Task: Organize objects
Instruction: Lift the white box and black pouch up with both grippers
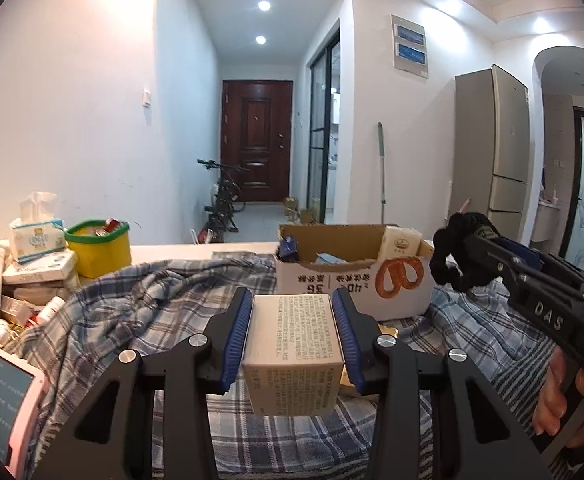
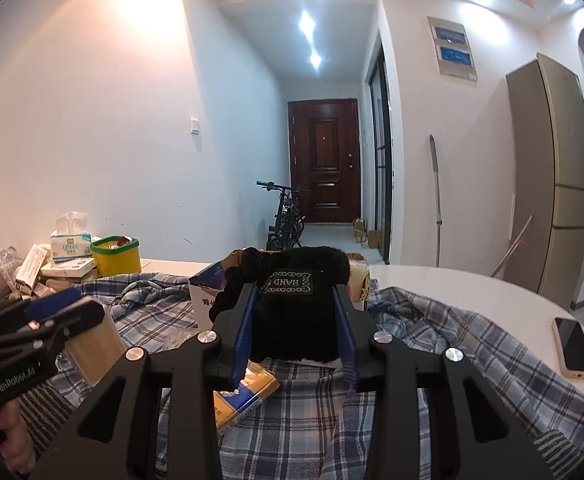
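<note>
Left gripper (image 1: 294,336) pinched small printed carton (image 1: 292,344), right gripper (image 2: 297,332) clamped black knit glove (image 2: 292,308); both held above plaid cloth (image 1: 132,300), facing open cardboard box (image 1: 352,284), likely for dropping in

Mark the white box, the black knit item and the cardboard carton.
white box (image 1: 292,332): left wrist view, printed top face.
black knit item (image 2: 292,312): right wrist view, below its label.
cardboard carton (image 1: 344,288): left wrist view, printed front wall.

I note a dark wooden door (image 1: 257,140) closing a white-walled corridor, recessed ceiling lights (image 1: 264,5) lit above it. Left of the door stands a bicycle (image 1: 222,200); well right, a tall refrigerator (image 1: 496,142).
</note>
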A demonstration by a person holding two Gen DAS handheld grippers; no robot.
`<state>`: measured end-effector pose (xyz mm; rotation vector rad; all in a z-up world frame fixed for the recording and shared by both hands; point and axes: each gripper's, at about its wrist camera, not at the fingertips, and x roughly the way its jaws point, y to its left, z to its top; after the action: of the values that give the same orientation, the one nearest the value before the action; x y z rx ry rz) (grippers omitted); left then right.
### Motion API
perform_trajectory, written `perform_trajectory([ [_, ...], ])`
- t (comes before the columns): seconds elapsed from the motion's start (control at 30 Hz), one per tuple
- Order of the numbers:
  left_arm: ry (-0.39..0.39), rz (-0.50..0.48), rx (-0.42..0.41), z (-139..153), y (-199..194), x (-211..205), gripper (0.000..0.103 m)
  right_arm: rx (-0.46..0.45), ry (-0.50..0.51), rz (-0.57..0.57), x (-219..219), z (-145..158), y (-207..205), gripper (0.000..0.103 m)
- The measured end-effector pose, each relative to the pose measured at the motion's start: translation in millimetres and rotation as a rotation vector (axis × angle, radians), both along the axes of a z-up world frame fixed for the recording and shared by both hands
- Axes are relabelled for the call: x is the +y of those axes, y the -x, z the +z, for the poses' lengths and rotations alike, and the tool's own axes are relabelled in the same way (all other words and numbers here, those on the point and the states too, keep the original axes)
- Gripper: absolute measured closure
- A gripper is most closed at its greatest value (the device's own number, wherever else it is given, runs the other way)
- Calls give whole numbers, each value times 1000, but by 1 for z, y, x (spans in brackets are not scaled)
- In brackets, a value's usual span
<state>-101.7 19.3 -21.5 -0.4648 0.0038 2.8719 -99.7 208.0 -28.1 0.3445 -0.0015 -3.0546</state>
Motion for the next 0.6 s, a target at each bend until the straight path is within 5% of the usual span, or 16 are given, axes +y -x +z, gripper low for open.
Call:
perform_trajectory([
  [0.27, 16, 12, 37, 35, -21, 5, 59, -3, 40, 44, 8, 27, -10, 67],
  [0.6, 22, -16, 132, 123, -38, 12, 59, 165, 60, 29, 47, 130, -50, 67],
])
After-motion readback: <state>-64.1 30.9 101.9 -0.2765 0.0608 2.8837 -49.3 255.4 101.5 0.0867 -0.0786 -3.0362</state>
